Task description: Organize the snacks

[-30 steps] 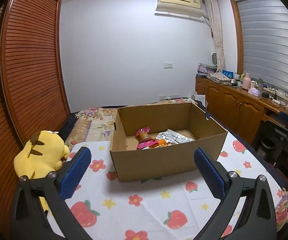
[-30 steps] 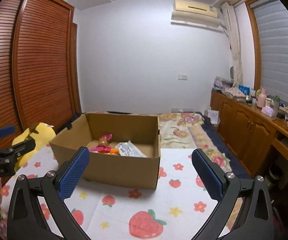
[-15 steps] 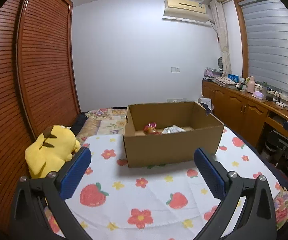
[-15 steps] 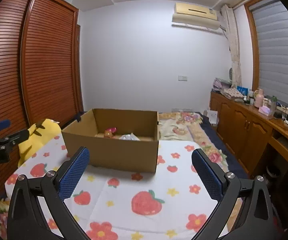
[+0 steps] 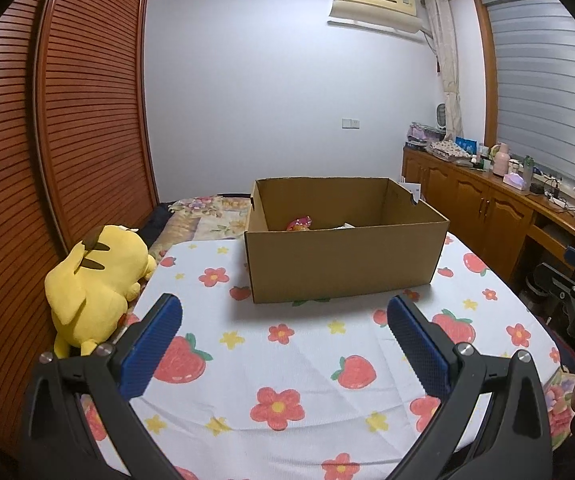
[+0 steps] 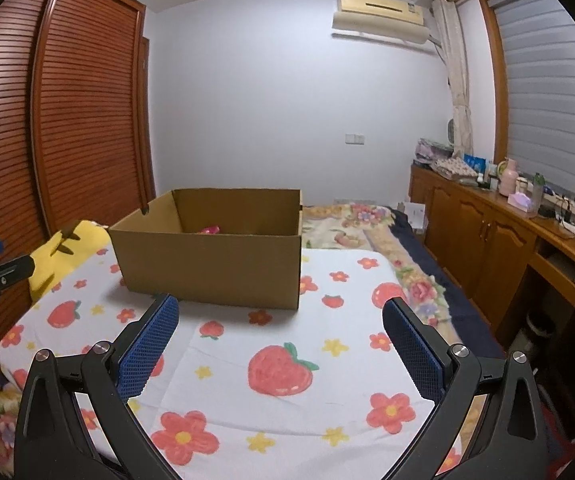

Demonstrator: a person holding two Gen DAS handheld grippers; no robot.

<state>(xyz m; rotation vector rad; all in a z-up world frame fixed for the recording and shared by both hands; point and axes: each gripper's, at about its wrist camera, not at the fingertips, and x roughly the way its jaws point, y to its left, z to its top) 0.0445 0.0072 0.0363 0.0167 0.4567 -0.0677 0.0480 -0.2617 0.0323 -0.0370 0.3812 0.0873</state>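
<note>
Left wrist view, my left gripper [image 5: 281,322] spread wide, empty, cardboard box [image 5: 343,258] ahead beyond fingertips, pink snack packet [image 5: 299,223] inside, right gripper [image 6: 278,320] likewise wide, empty.

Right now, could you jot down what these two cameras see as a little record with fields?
Setting: bedroom, bed under a strawberry-and-flower sheet
Container: open cardboard box on the sheet
Box contents: a pink snack packet peeks over the near wall; the rest is hidden
Loose snacks on the sheet: none visible
Left gripper: open, empty, short of the box
Right gripper: open, empty, short of the box
Beside the box: yellow plush toy, by the wooden wardrobe
Far side: wooden cabinets with small items on top
</note>
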